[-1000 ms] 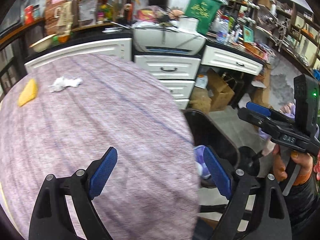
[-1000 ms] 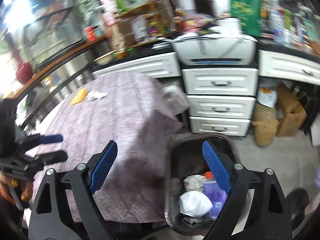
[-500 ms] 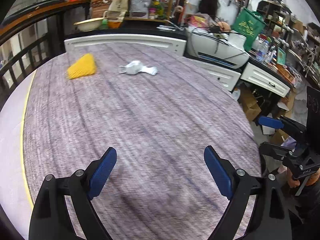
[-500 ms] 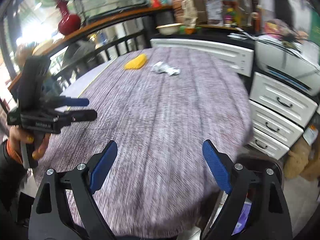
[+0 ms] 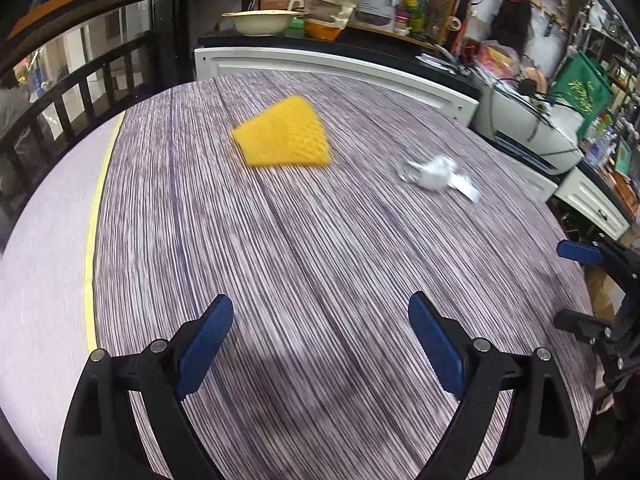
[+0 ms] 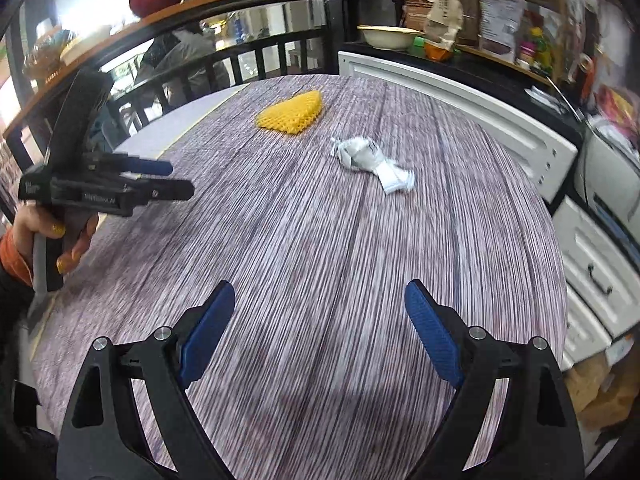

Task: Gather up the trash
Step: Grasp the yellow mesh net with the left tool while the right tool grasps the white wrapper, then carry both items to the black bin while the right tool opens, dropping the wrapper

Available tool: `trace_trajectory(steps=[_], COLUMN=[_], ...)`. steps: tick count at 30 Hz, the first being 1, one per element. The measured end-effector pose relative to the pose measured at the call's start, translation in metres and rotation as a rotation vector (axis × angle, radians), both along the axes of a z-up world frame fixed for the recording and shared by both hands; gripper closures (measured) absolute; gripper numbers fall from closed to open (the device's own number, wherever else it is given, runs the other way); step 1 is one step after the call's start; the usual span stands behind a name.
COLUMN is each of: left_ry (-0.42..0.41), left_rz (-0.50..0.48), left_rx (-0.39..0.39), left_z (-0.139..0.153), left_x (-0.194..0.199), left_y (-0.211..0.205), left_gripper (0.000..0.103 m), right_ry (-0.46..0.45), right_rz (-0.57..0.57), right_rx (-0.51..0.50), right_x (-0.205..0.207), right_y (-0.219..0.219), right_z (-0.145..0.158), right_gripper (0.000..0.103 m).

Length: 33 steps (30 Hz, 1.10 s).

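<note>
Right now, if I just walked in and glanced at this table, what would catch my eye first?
Most likely the bright yellow foam net, lying toward the far side of the grey striped table. Just right of it, apart from it, lies a crumpled white wrapper. Nearest the cameras, two pairs of black tongs with blue pads, the left tongs and the right tongs, hang wide open over the table, holding nothing.
</note>
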<state>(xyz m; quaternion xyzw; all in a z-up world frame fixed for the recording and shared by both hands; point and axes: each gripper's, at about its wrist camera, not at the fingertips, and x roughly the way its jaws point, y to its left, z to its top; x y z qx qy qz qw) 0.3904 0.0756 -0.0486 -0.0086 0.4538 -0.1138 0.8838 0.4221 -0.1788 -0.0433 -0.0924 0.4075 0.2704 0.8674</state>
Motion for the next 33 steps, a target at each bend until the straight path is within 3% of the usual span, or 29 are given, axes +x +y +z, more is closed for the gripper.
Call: trace_trajectory(steps=[11, 15, 16, 17, 19, 20, 23, 25, 28, 33], left_ry=[0.027, 0.055, 0.043, 0.039, 0.039, 0.034, 0.008, -0.006, -0.006, -0.021], left_rz=[0.021, 0.056, 0.061, 0.069, 0.070, 0.075, 0.077, 0.076, 0.092, 0.115], left_rx=[0.067, 0.037, 0.056, 0.083, 0.077, 0.075, 0.139, 0.131, 0.125, 0.053], left_z=[-0.009, -0.017, -0.017, -0.017, -0.017, -0.017, -0.016, -0.015, -0.011, -0.008], left_x=[0.106, 0.131, 0.134, 0.137, 0.140, 0.141, 0.140, 0.138, 0.131, 0.118], left_y=[-0.011, -0.010, -0.012, -0.014, -0.016, -0.015, -0.020, -0.020, -0.018, -0.014], left_gripper=[0.015, 0.014, 0.013, 0.013, 0.013, 0.013, 0.031, 0.057, 0.082, 0.085], right_ry=[-0.021, -0.005, -0.006, -0.007, 0.023, 0.033, 0.021, 0.025, 0.018, -0.007], right_rz=[0.117, 0.143, 0.143, 0.138, 0.139, 0.132, 0.122, 0.108, 0.108, 0.097], right_rx=[-0.106, -0.119, -0.137, -0.154, -0.142, -0.143, -0.134, -0.112, -0.091, -0.071], right_x=[0.097, 0.118, 0.123, 0.126, 0.132, 0.134, 0.134, 0.134, 0.125, 0.105], right_y=[0.040, 0.050, 0.053, 0.053, 0.055, 0.054, 0.052, 0.052, 0.051, 0.047], right_z=[-0.007, -0.014, -0.017, -0.019, -0.022, -0.023, -0.024, -0.023, -0.019, -0.009], right_gripper=[0.021, 0.028, 0.031, 0.040, 0.058, 0.060, 0.065, 0.067, 0.069, 0.069])
